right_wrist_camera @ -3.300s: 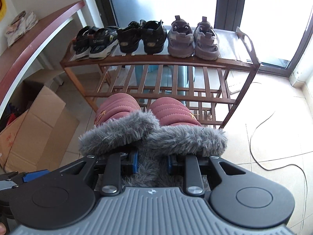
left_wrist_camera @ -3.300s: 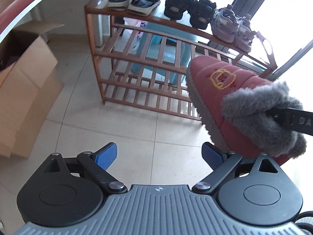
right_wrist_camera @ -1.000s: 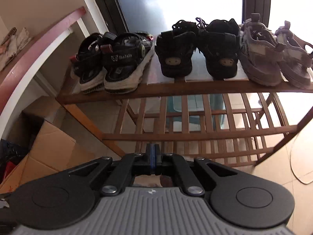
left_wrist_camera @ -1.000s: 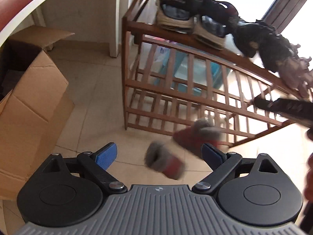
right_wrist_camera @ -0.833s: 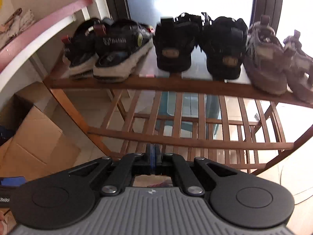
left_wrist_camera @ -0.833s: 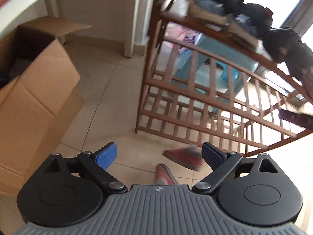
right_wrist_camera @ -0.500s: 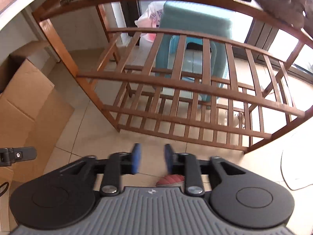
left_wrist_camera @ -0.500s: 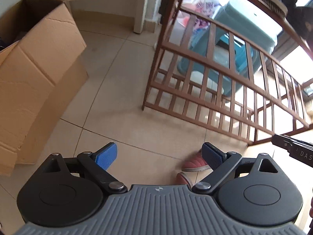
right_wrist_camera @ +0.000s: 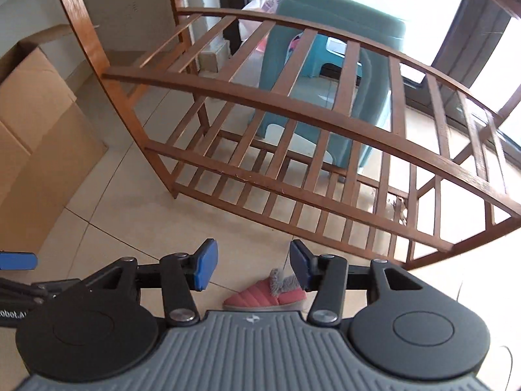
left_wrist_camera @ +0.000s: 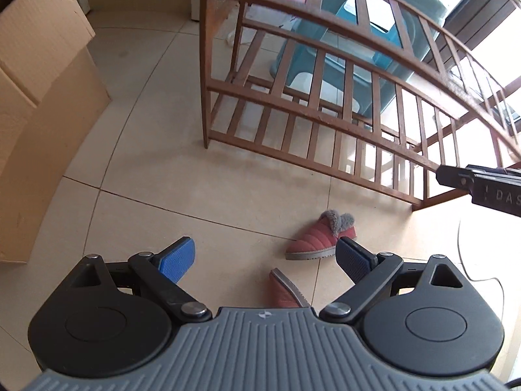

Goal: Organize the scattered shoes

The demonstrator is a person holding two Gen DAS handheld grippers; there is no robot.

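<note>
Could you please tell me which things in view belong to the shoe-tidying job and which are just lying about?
Belongs to the job:
- red slipper with grey fur cuff, lying on the floor tiles
- second red slipper, partly hidden under the left hand-held gripper
- wooden shoe rack
- right hand-held gripper, open

Just lying about:
- cardboard box
- teal plastic stool
- cable

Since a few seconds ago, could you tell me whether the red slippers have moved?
Yes. The red slippers have dropped out of the right gripper onto the floor tiles in front of the wooden shoe rack.
</note>
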